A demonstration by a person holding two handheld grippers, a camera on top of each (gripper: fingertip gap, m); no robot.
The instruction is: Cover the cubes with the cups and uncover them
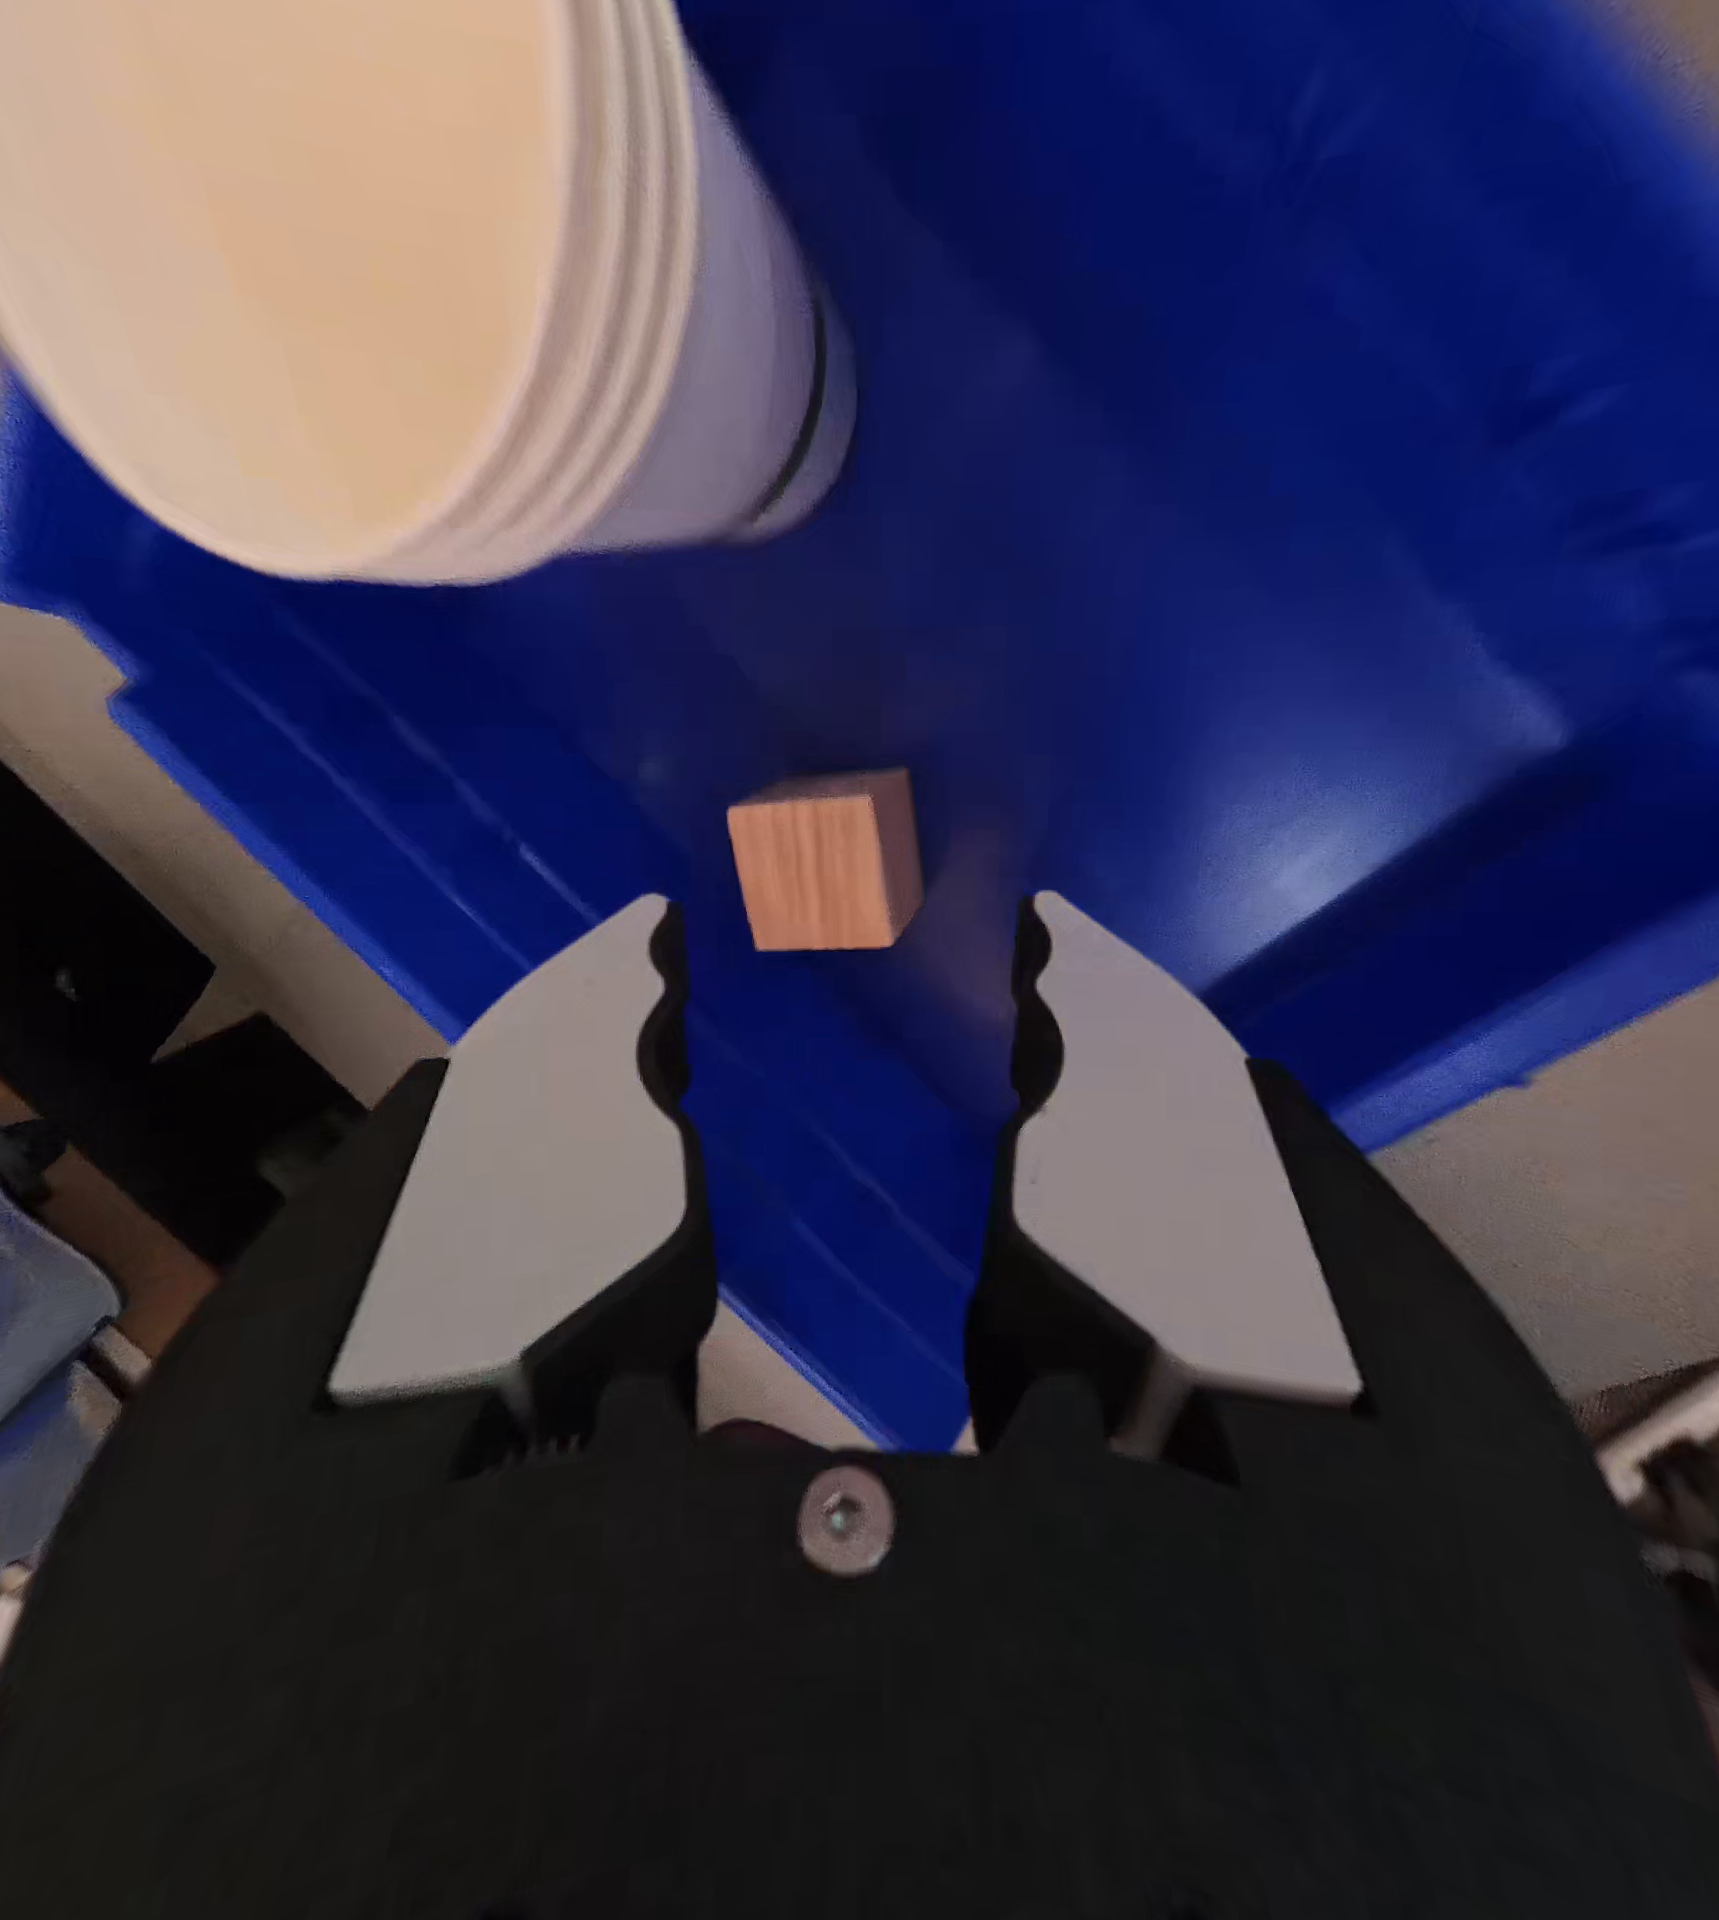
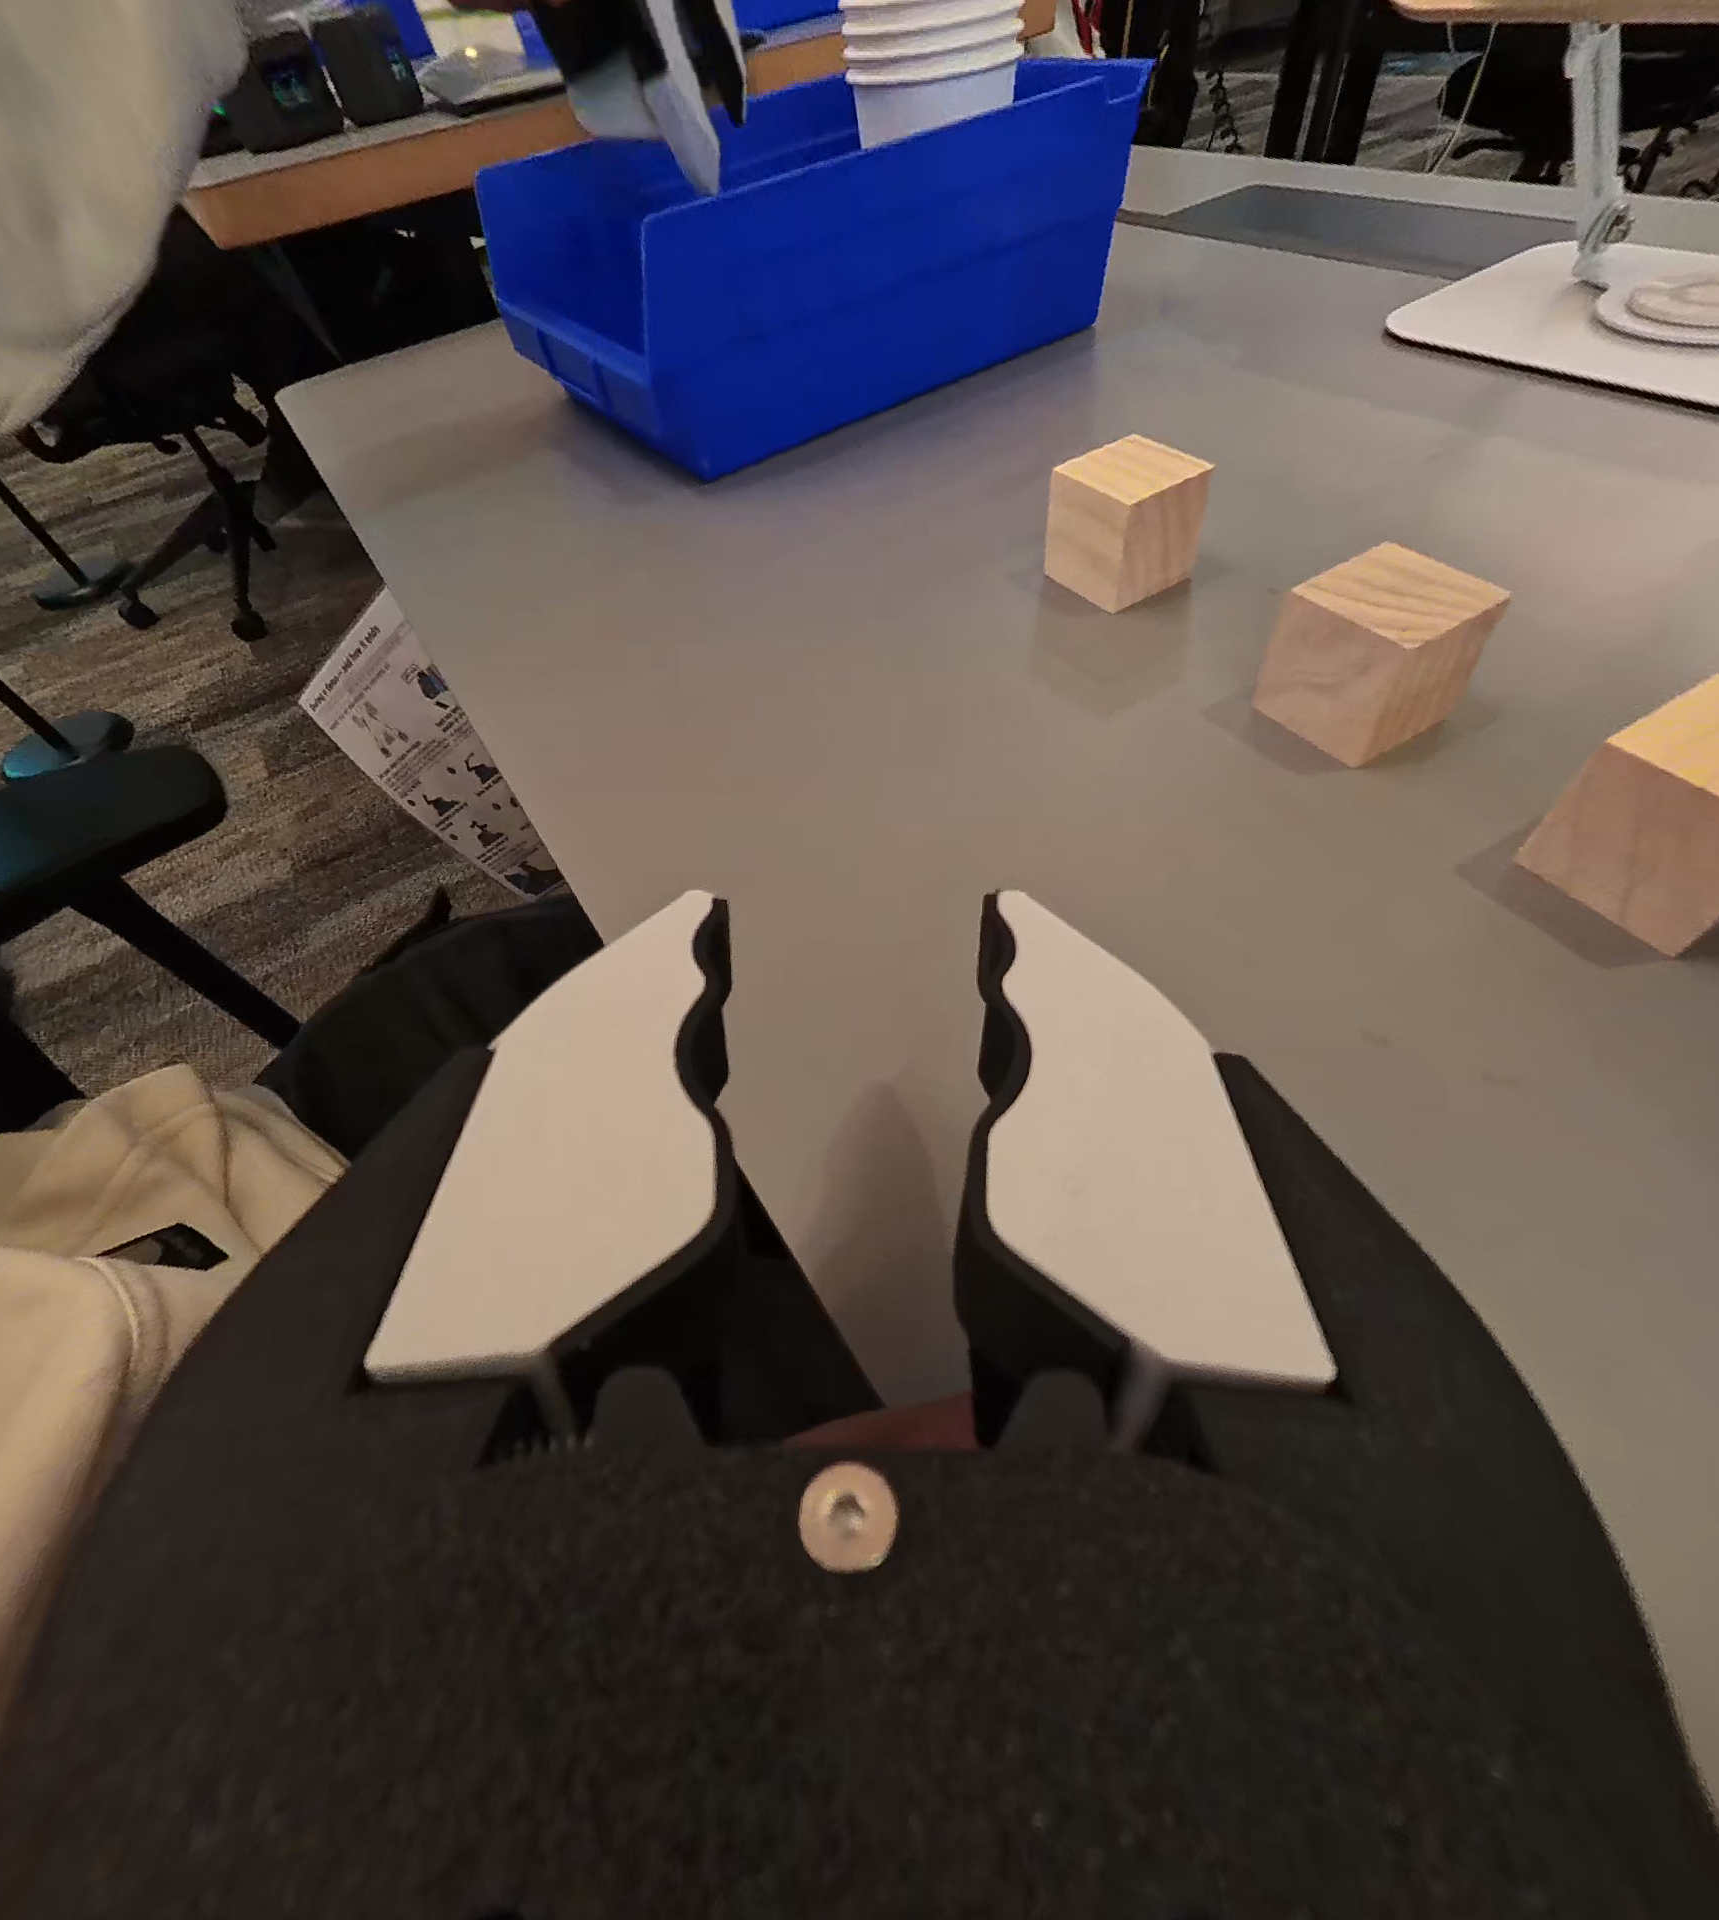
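Observation:
My left gripper (image 1: 842, 914) is open and empty, pointing down into a blue bin (image 1: 1250, 520). A small wooden cube (image 1: 822, 862) lies on the bin floor just beyond the fingertips. A stack of white paper cups (image 1: 315, 270) stands in the bin at upper left. In the right wrist view the left gripper (image 2: 689, 94) hangs over the blue bin (image 2: 834, 281) beside the cup stack (image 2: 933, 73). Three wooden cubes (image 2: 1125, 520) (image 2: 1374, 655) (image 2: 1686, 810) sit in a row on the grey table (image 2: 834, 727). My right gripper (image 2: 855, 914) is open and empty above the table's near edge.
A white stand base (image 2: 1613, 322) sits at the table's far right. A person's cream sleeve (image 2: 34, 187) is at upper left, cream clothing (image 2: 55, 1247) at lower left. Chairs (image 2: 55, 821) and a printed sheet (image 2: 429, 748) are on the carpet to the left.

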